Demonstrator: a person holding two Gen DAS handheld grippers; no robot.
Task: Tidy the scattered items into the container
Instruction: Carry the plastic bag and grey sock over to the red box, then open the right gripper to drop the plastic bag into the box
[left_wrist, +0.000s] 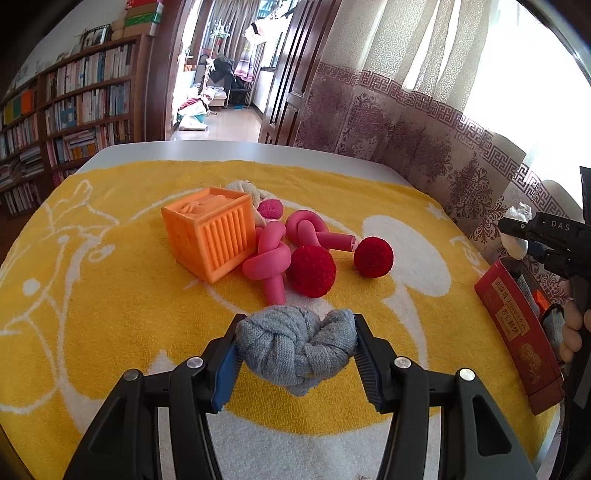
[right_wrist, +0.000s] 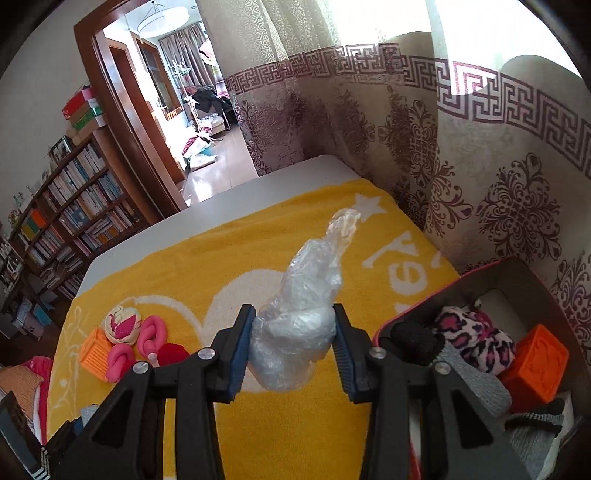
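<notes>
Left gripper (left_wrist: 295, 347): its jaws are standing partly closed, both blue pads pressing on a knotted grey sock (left_wrist: 295, 341), which is sitting squarely between the fingertips and bulging out in front of and below them. The bundle is hanging just over the yellow towel (left_wrist: 110, 288) that is covering the white table (left_wrist: 236, 151).

Beyond the sock, toward the middle of the towel, loose items are lying in a cluster: a dark red pompom (left_wrist: 311, 271) nearest, a second red pompom (left_wrist: 373, 256) just to its right and apart from it, a knotted pink foam tube (left_wrist: 269, 262) touching the first pompom, another pink foam tube (left_wrist: 314, 232) behind, and an orange ribbed toy cube (left_wrist: 210, 236) leaning on its left side. A cream and pink rolled cloth (left_wrist: 267, 206) is peeking out behind the cube.

At the right edge, a red box (left_wrist: 517, 325) is sitting on the towel's border, beside a person's fingers (left_wrist: 570, 332).

Right gripper (right_wrist: 293, 347): its jaws are drawn in and clamping a crumpled clear plastic bag (right_wrist: 299, 314), whose twisted tail is rising up and away from the fingertips. The bag is being held above the towel.

Low on the right, close beside this claw, the container (right_wrist: 517, 273) is lying open, already holding an orange cube (right_wrist: 535, 365), a leopard-print cloth (right_wrist: 476, 339), a black sock (right_wrist: 417, 343) and grey fabric (right_wrist: 476, 384).

Farther off, patterned curtains (right_wrist: 480, 184) are hanging behind the table, and a bookcase (right_wrist: 74, 206) is standing at the left.
</notes>
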